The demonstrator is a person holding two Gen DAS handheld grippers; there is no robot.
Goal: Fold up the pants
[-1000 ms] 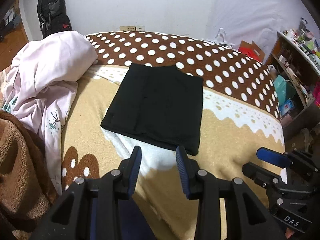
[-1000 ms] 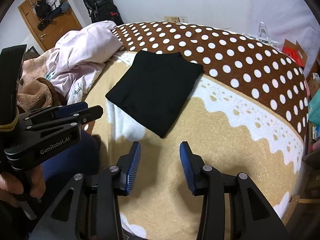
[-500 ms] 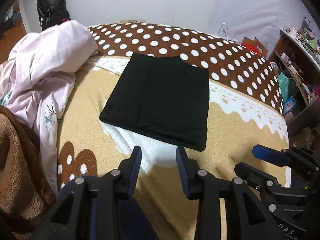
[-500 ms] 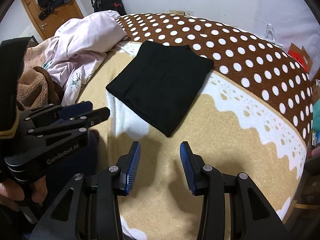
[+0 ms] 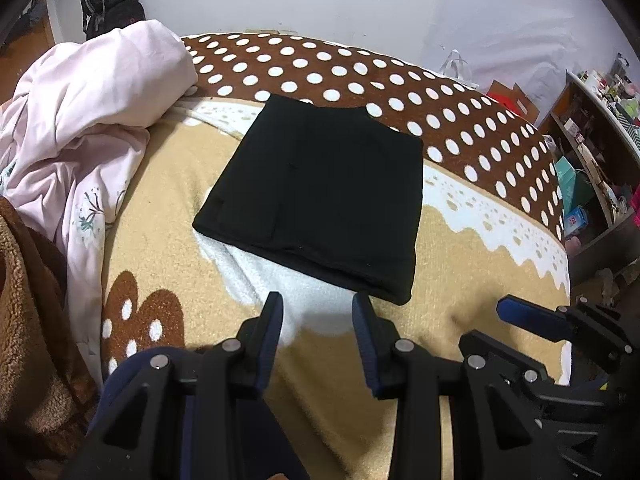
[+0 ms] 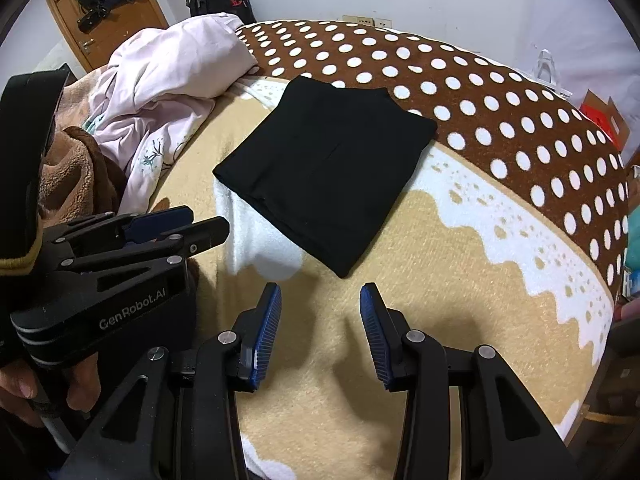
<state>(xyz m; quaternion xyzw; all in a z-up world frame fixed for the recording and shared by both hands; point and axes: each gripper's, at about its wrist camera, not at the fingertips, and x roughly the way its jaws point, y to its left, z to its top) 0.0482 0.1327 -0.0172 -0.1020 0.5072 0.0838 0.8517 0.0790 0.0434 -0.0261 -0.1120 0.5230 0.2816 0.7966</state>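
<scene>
We hover both grippers, left [image 5: 316,312] and right [image 6: 320,304], jaws open, empty; folded pants [image 5: 320,196] lie frame centre on blanket [image 5: 460,280], just above jaws, left nearer.

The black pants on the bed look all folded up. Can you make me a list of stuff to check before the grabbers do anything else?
1. Black pants folded into a neat flat rectangle: ok.
2. Pants lying fully on the blanket, not hanging off: ok.
3. Left gripper open with nothing between its fingers: ok.
4. Right gripper open with nothing between its fingers: ok.
5. Both grippers off the pants, short of the near edge: ok.
6. Pink bedding clear of the pants: ok, a strip of blanket shows between them.
</scene>
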